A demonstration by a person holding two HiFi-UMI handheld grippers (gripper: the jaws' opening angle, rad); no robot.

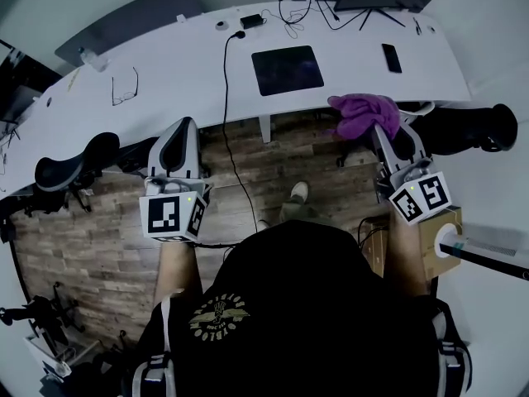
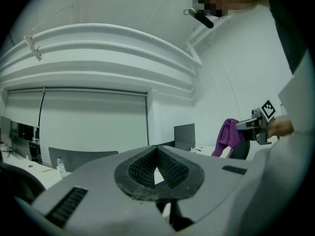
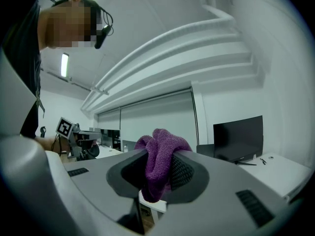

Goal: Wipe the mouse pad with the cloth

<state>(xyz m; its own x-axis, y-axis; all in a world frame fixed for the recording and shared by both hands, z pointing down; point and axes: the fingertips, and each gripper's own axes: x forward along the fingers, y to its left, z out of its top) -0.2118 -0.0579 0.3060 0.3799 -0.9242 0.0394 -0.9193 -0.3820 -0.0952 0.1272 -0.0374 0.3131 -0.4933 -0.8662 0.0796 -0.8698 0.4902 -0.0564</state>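
A dark mouse pad lies on the white desk, near its middle. A purple cloth is bunched at the tip of my right gripper, which is shut on it just short of the desk's front edge. In the right gripper view the cloth fills the gap between the jaws. From the left gripper view the same cloth shows off to the right. My left gripper hangs over the floor before the desk; its jaws meet with nothing between them.
On the desk lie glasses, a phone, a monitor stand and cables. A black cable drops to the wooden floor. Office chairs stand at left and right. A cardboard box sits near my right arm.
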